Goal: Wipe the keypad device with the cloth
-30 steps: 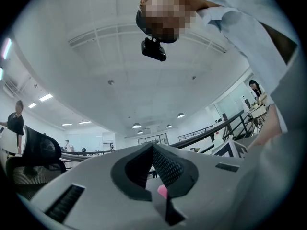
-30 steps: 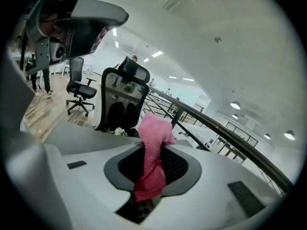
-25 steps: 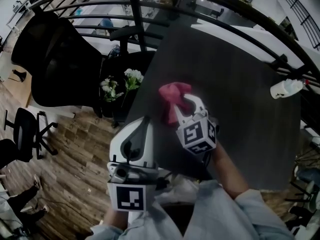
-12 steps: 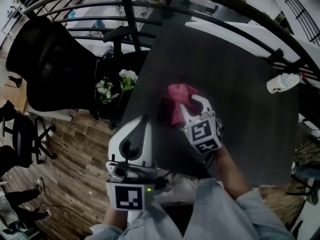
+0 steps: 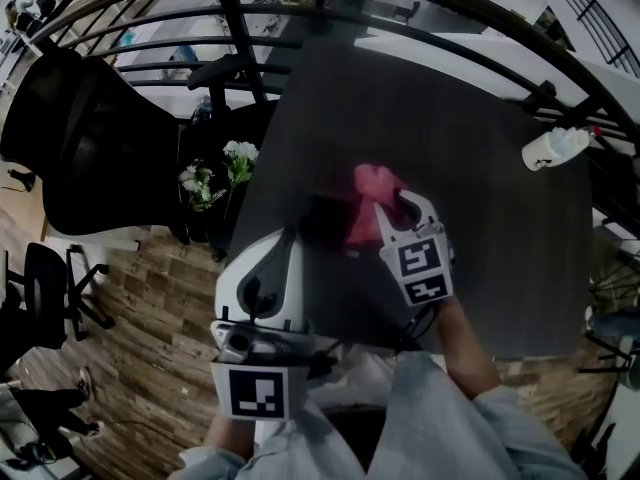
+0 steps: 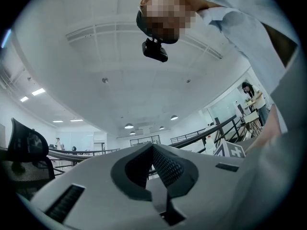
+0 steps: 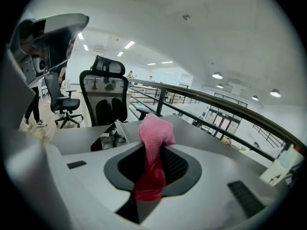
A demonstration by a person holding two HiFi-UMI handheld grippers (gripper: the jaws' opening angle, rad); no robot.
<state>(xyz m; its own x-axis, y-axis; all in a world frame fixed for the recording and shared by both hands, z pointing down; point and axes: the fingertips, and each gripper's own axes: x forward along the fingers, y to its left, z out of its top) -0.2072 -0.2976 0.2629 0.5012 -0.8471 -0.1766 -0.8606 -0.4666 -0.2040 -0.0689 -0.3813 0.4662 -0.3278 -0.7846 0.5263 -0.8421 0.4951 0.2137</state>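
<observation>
Head view first: the right tool (image 5: 392,208) is out over the dark bench (image 5: 450,118), its jaws pinched on a pink cloth (image 5: 368,193) that bunches up beyond the tips and hangs down towards the bench top. Right gripper view confirms it: the cloth (image 7: 154,133) is caught between the two pads, one fold standing up past the tool (image 7: 153,162) and a darker fold trailing back into the throat. Just left of the cloth a dark shape (image 5: 318,218) lies on the bench, too dim for me to say what it is. The left tool (image 5: 290,236) sits back at the near left edge of the bench, and in the left gripper view the tool (image 6: 152,147) points up at the ceiling, jaws brought together with nothing between them. A white bottle (image 5: 550,148) lies on its side at the far right corner. Off the left edge stand white flowers (image 5: 225,163) and a black office chair (image 5: 80,138).
</observation>
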